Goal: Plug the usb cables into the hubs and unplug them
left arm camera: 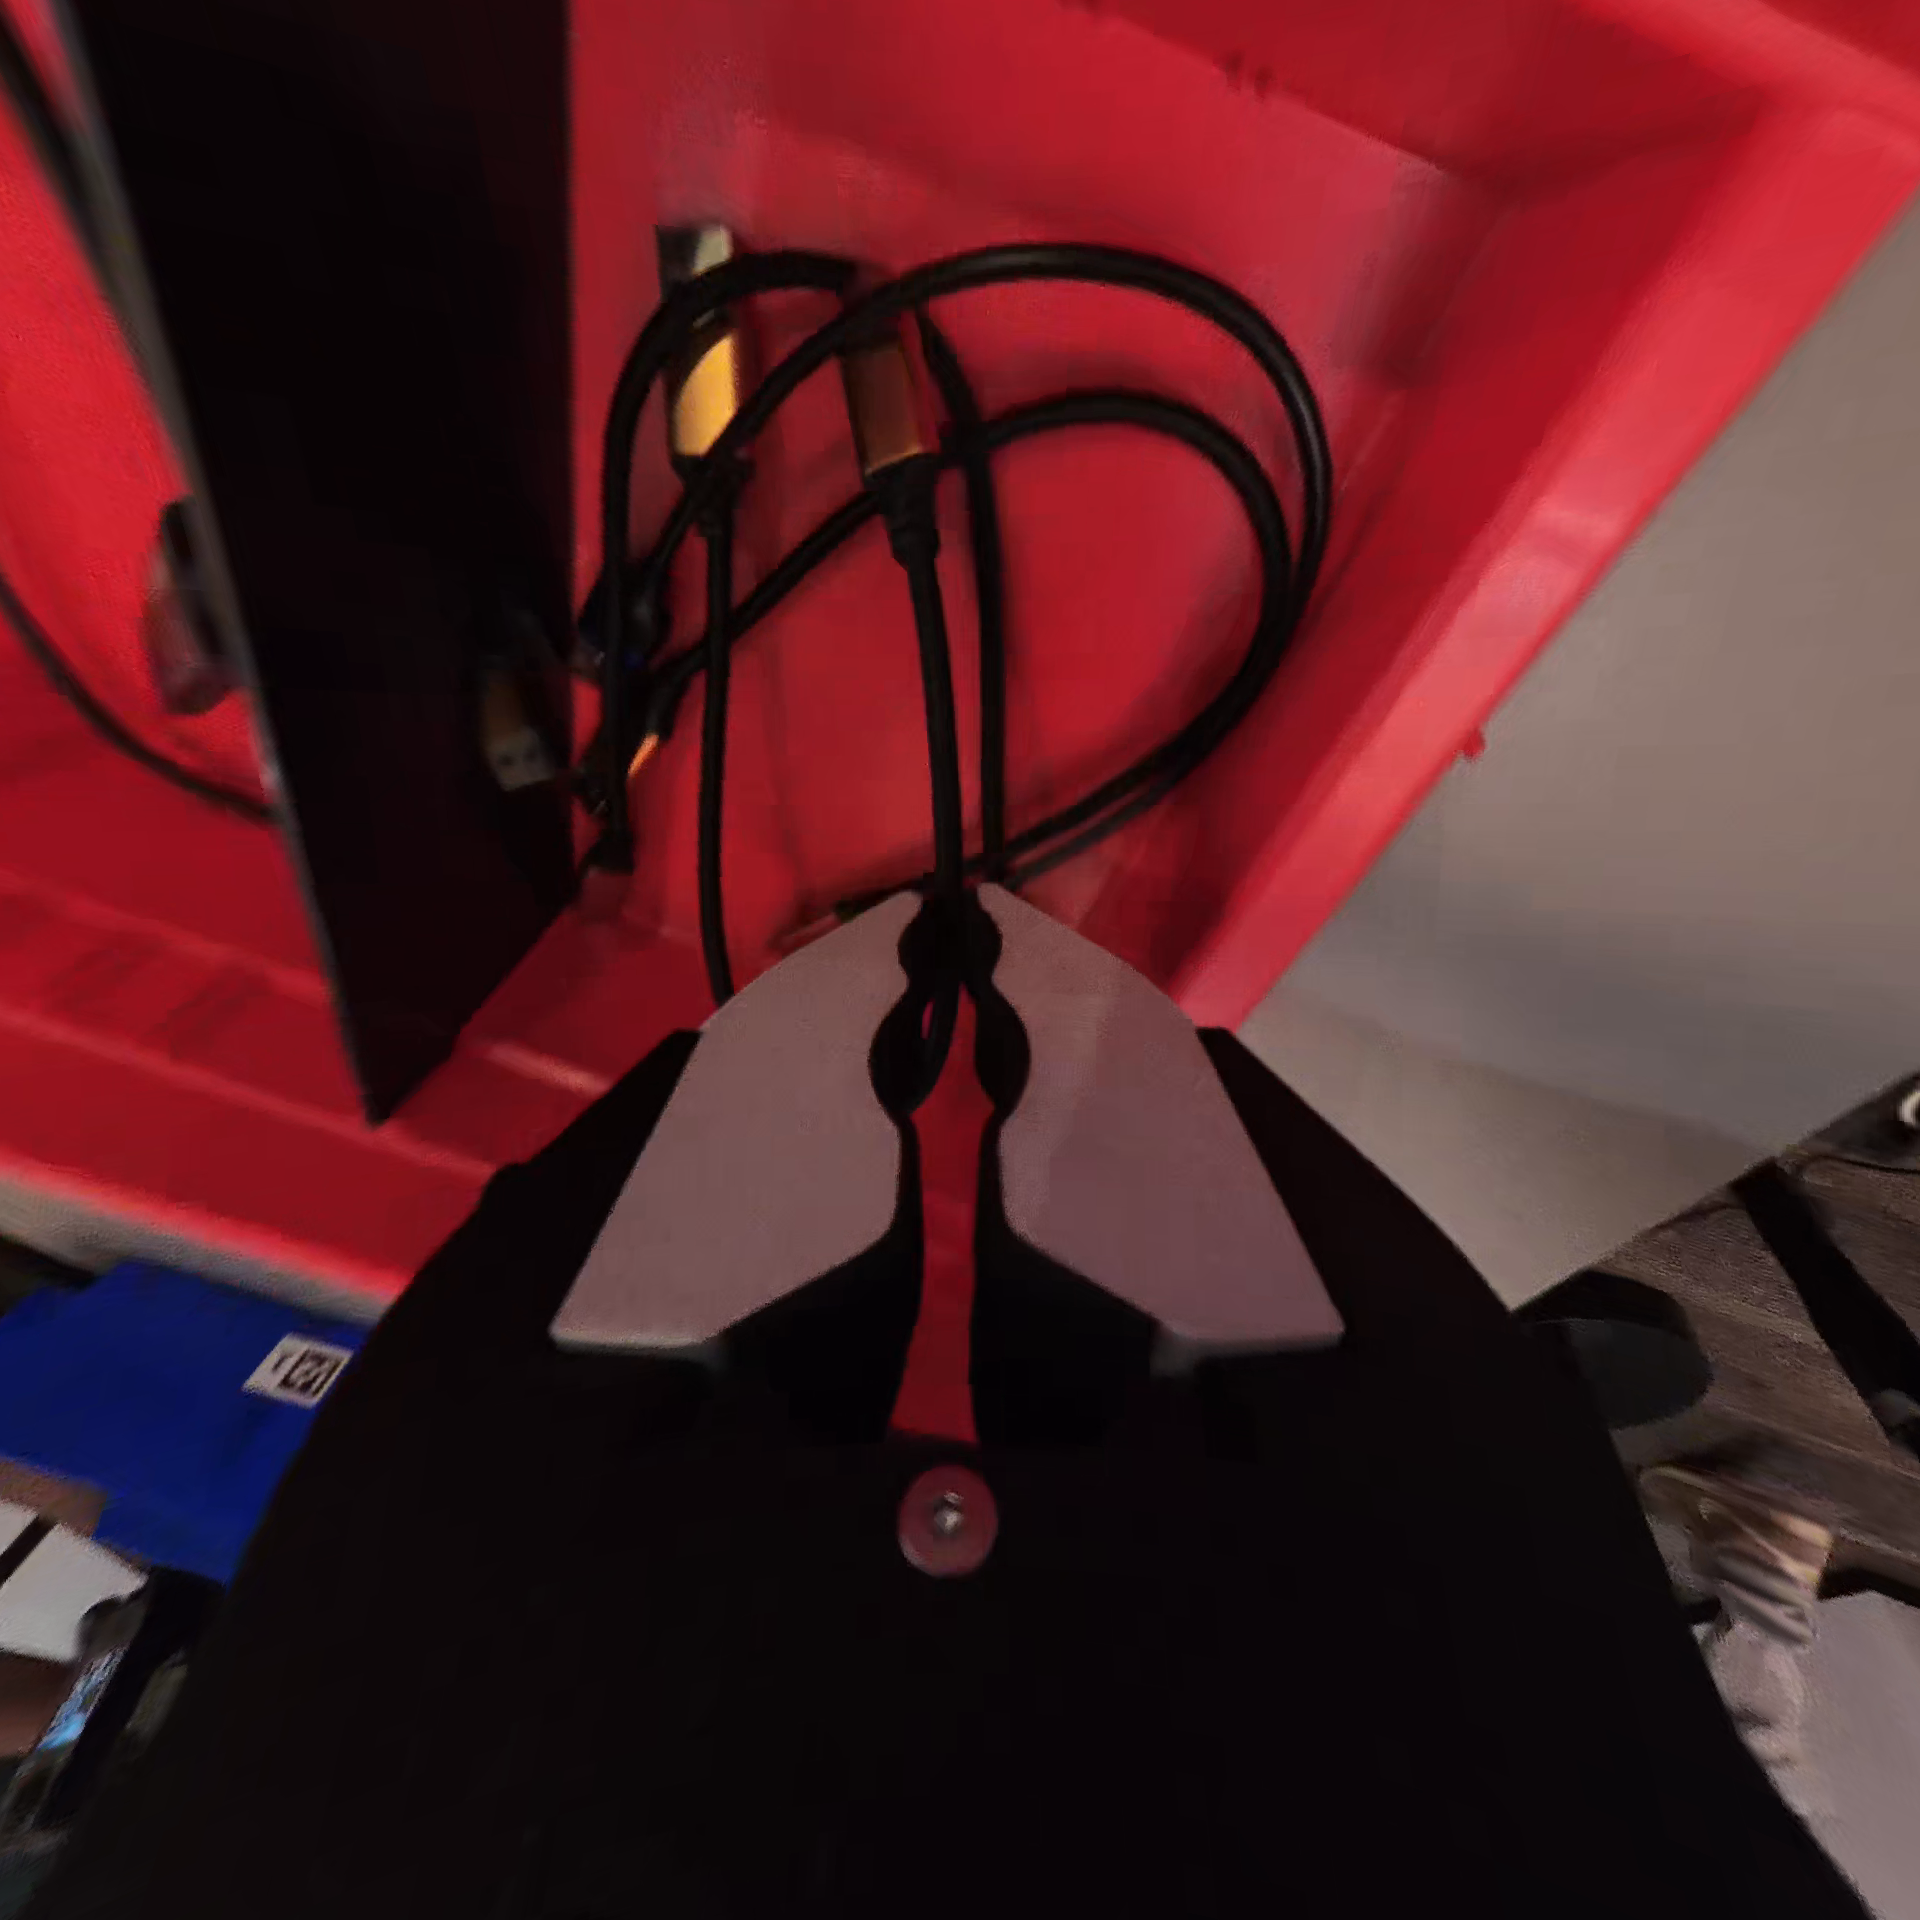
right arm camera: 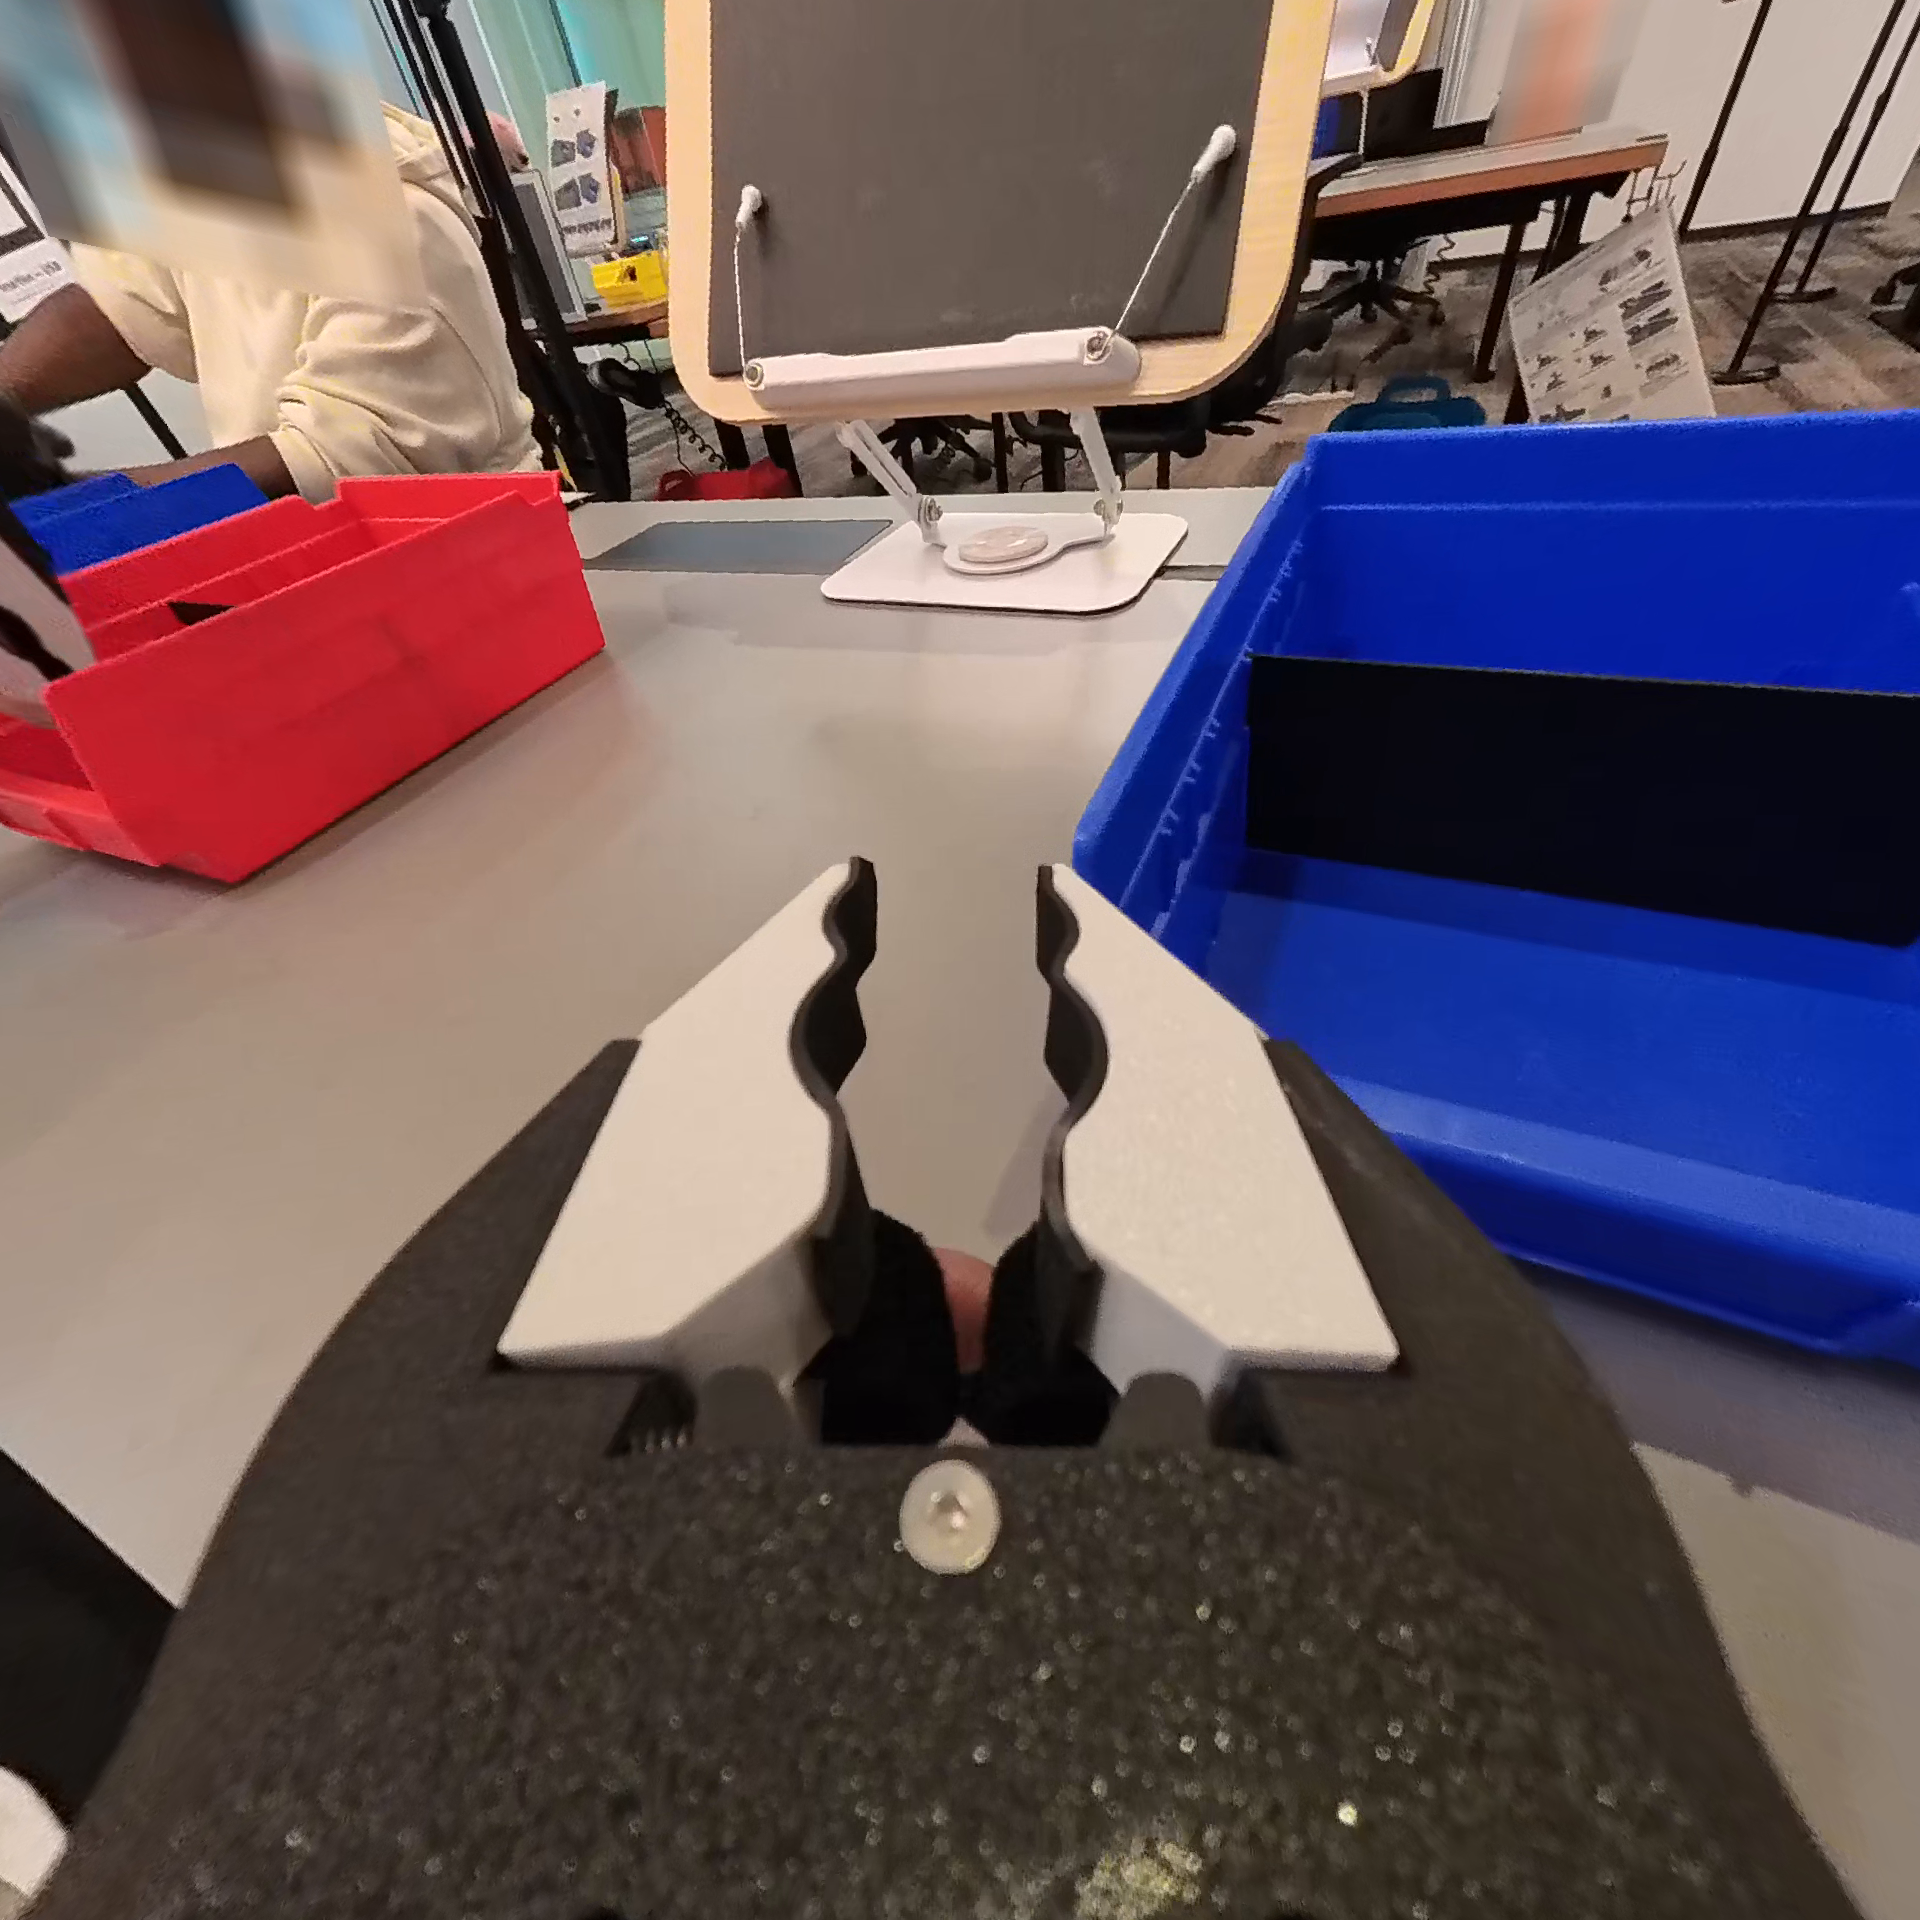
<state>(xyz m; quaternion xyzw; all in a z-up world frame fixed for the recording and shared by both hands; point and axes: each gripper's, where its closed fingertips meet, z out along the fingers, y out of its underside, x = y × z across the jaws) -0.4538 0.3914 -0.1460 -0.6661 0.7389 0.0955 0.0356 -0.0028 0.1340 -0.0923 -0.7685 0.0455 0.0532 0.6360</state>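
My left gripper (left arm camera: 948,935) is shut on a black cable (left arm camera: 935,665) and holds it over a red bin (left arm camera: 1507,436). The cable ends in a gold plug (left arm camera: 883,405) and loops around inside the bin with other black cables (left arm camera: 1278,499) and a second gold plug (left arm camera: 707,400). A black divider (left arm camera: 343,468) stands in the bin to the left. My right gripper (right arm camera: 956,883) is open and empty above the grey table (right arm camera: 644,862), beside a blue bin (right arm camera: 1558,1039) that has a black divider (right arm camera: 1579,790). The red bin also shows in the right wrist view (right arm camera: 312,686) at the left.
A white tablet stand (right arm camera: 997,561) holds a wood-framed panel (right arm camera: 987,177) at the table's far edge. A person in a cream top (right arm camera: 343,353) sits behind the red bin. A second blue bin (left arm camera: 177,1382) sits at the lower left in the left wrist view.
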